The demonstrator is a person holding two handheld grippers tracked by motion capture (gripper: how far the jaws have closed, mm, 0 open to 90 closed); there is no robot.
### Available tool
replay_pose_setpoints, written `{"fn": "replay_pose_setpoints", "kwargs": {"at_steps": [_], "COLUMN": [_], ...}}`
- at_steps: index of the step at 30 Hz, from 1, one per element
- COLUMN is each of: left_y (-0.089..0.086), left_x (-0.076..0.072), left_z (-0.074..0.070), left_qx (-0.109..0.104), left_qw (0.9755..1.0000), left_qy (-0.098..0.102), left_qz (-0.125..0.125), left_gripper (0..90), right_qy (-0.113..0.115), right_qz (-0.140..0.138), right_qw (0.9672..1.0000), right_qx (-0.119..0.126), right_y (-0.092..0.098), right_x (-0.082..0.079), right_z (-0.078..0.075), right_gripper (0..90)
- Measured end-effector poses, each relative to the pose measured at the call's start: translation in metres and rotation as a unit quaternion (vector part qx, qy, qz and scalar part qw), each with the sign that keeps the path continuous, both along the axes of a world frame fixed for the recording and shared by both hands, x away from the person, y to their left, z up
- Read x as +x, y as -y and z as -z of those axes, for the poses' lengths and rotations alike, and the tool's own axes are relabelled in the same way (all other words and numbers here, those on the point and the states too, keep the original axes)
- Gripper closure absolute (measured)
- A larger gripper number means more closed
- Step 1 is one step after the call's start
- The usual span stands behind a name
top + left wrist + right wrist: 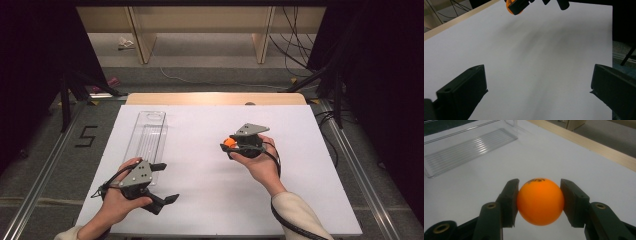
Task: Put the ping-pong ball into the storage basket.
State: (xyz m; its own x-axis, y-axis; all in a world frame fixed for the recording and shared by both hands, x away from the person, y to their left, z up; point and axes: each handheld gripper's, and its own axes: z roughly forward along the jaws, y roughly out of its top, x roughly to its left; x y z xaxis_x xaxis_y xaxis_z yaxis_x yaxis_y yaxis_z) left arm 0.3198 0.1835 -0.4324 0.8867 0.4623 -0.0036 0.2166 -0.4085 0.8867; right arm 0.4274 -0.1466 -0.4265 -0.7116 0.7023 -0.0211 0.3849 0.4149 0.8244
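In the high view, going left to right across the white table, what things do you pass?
Left gripper with open black jaws, in the person's left hand → clear plastic ridged tray → small orange ball → right gripper clamping it.

Black "5" marked on floor [86, 136] left of table [300, 200]; ball [540, 201] print illegible

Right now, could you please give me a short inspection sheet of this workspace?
Surface: white tabletop, flat, wooden strip along its far edge.
Job's things: orange ball with black print; long clear plastic ribbed tray, empty, lying at the left.
Clutter: nothing seen.
Grippers: right gripper jaws shut on the ball, held above the tabletop; left gripper jaws wide open, nothing between them.
Cables: black cable trails along the right sleeve.
Surroundings: grey floor, wooden shelf legs, loose wires behind.
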Motion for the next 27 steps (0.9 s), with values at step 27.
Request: {"fn": "replay_pose_setpoints", "kwargs": {"at_steps": [27], "left_y": [-0.0002], "left_x": [0.0], "left_z": [0.0], "left_qx": [0.0], "left_qw": [1.0], "left_qy": [0.0], "left_qz": [0.0], "left_gripper": [0.0], "right_qy": [0.002], "right_qz": [-0.011], "right_qw": [0.9999], "right_qx": [0.002], "right_y": [-0.01], "right_x": [-0.0012], "right_z": [-0.0014], "right_gripper": [51.5]}}
